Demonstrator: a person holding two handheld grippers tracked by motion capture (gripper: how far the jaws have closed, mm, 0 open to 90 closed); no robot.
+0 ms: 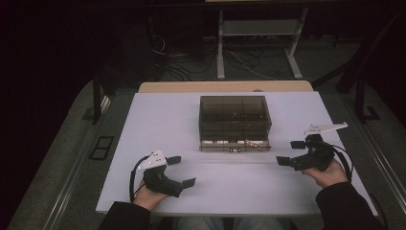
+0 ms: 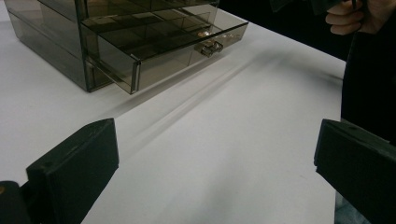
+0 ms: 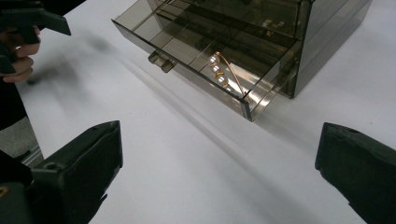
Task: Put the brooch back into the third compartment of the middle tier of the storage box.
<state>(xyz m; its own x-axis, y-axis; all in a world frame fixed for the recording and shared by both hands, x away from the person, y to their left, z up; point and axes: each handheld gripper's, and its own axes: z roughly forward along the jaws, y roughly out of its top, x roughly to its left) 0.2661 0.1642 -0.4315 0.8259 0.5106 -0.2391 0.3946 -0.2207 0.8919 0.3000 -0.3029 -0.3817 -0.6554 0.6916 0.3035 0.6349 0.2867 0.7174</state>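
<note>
Both the left gripper point(image 1: 181, 171) and right gripper point(image 1: 290, 152) were wide open and empty, so I'd say line up square on the drawer point(image 3: 205, 60) handle point(image 3: 161, 61) before pinching.

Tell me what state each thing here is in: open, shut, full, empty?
Smoky plastic drawer box: upright at the middle of the white table.
Bottom drawer: pulled partly out, nothing gripping its handle.
Pearl and gold jewellery: lying in a drawer compartment.
Left gripper: jaws wide open, empty, apart from the box.
Right gripper: jaws wide open, empty, apart from the box.
</note>
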